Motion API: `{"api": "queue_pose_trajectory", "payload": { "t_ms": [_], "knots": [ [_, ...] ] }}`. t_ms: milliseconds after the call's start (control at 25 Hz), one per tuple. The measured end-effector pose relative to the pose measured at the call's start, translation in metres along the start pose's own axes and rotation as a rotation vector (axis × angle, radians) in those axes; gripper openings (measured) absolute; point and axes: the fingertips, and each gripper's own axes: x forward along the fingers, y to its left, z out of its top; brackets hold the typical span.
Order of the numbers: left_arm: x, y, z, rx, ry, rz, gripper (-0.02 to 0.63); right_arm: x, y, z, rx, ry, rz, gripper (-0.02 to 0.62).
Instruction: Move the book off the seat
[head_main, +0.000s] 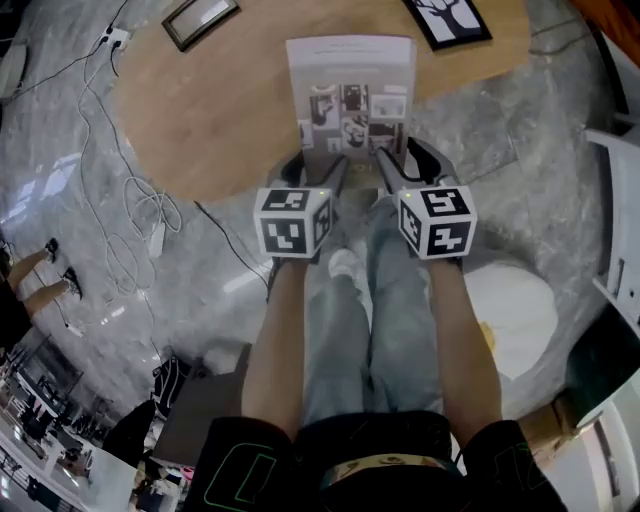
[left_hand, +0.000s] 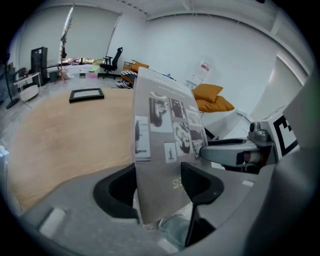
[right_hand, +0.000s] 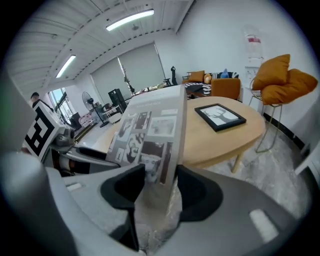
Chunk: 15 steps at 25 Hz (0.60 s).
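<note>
Marbled grey floor (head_main: 80, 150) surrounds a round wooden desk (head_main: 220, 110) that carries 2 framed pictures (head_main: 200, 20) near its far rim. The book (head_main: 350, 75), its cover a grid of photos, is held up in front of the person, its far part over the desk's near edge. The left tongs (head_main: 318, 168) clamp its near left corner. The right tongs (head_main: 405, 160) clamp its near right corner, both pairs closed on the cover.

Wooden table (head_main: 220, 110); two picture frames (head_main: 200, 20) (head_main: 447, 20) atop
</note>
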Motion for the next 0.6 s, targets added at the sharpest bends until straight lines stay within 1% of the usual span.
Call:
{"api": "queue_pose_trajectory", "payload": {
  "t_ms": [120, 160, 240, 360, 520, 600],
  "knots": [
    [0.017, 0.023, 0.035, -0.061, -0.03, 0.052, 0.281, 0.034, -0.008, 0.041, -0.07, 0.013, 0.048, 0.2],
    [0.021, 0.027, 0.043, -0.077, -0.027, 0.073, 0.281, 0.043, -0.011, 0.05, -0.082, 0.027, 0.067, 0.2],
    [0.032, 0.033, 0.059, -0.108, -0.017, 0.102, 0.281, 0.06, -0.021, 0.066, -0.089, 0.056, 0.102, 0.199],
    [0.053, 0.05, 0.094, -0.156, -0.039, 0.128, 0.282, 0.091, -0.036, 0.102, -0.099, 0.06, 0.141, 0.201],
    [0.069, 0.079, 0.115, -0.235, -0.038, 0.167, 0.287, 0.131, -0.036, 0.129, -0.14, 0.097, 0.192, 0.201],
    [0.08, 0.098, 0.125, -0.27, -0.039, 0.168, 0.288, 0.156, -0.034, 0.143, -0.161, 0.114, 0.206, 0.201]
  ]
}}
